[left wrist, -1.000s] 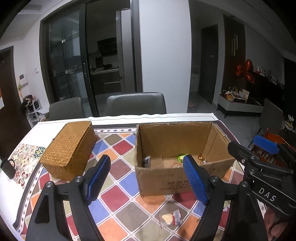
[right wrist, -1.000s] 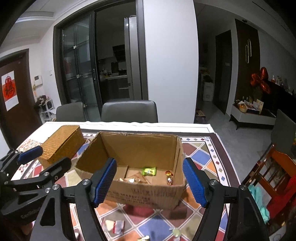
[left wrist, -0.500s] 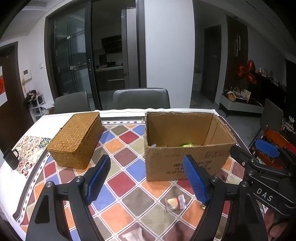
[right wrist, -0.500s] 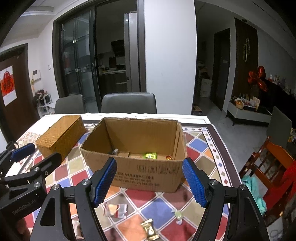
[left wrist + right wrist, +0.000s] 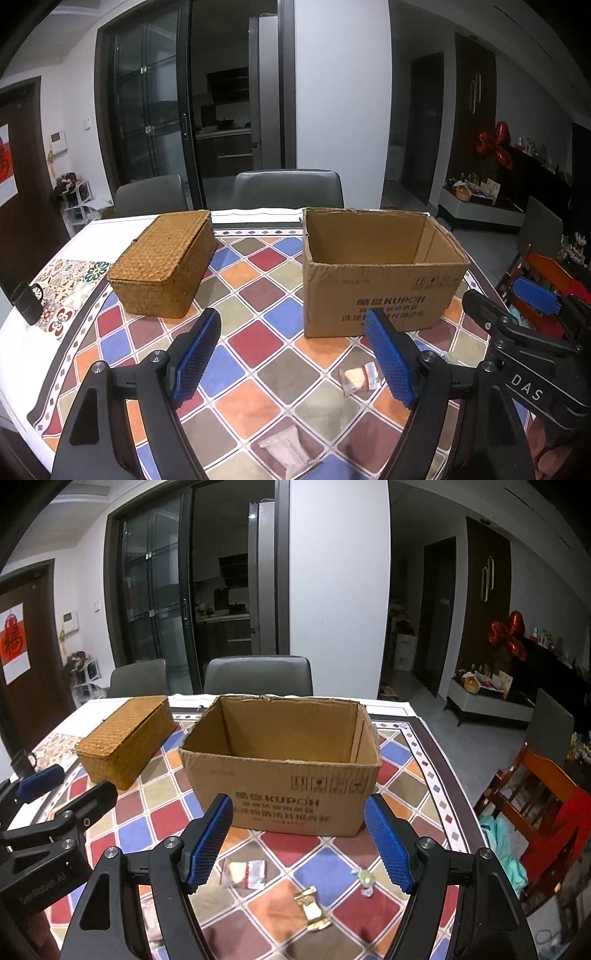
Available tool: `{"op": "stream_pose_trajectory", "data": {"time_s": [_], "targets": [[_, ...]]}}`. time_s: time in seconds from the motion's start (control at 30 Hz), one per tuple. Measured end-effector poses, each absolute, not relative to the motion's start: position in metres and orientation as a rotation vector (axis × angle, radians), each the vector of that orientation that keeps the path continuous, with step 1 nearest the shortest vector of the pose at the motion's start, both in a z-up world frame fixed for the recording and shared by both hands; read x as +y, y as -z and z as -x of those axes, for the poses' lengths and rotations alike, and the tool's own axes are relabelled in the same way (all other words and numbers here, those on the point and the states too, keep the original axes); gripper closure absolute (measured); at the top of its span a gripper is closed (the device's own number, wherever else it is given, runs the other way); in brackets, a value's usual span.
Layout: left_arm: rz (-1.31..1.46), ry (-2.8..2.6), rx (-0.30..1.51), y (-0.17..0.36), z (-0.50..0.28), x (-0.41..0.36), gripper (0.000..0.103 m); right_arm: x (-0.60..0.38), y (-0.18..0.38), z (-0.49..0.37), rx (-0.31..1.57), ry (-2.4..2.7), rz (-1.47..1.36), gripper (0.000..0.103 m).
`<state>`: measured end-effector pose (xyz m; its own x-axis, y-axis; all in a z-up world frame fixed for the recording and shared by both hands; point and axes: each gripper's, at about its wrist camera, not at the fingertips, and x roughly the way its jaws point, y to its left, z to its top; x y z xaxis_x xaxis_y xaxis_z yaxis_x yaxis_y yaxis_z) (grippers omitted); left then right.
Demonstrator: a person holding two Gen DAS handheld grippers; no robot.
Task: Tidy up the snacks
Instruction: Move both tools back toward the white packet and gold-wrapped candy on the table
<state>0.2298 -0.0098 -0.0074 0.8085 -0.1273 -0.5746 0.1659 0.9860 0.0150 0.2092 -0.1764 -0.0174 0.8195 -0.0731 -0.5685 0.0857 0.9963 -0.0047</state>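
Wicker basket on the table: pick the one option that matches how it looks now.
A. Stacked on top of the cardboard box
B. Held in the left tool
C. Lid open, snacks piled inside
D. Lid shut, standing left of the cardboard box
D: the wicker basket stands with its lid shut on the table, apart from and left of the cardboard box, and no tool touches it.

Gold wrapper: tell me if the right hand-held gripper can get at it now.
Probably yes. The gold wrapper lies bare on the table, just ahead of the open, empty right hand-held gripper, with nothing between.
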Motion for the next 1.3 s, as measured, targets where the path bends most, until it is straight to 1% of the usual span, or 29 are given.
{"op": "stream_pose_trajectory", "data": {"time_s": [0.33, 1.3], "targets": [[-0.072, 0.145, 0.608, 0.012, -0.211, 0.0, 0.023, -0.168, 0.022, -0.192, 0.602, 0.095, -0.002, 0.028], [-0.048, 0.102, 0.679, 0.071, -0.186, 0.02, 0.023, -0.152, 0.064, -0.167, 0.638, 0.085, 0.014, 0.028]]}}
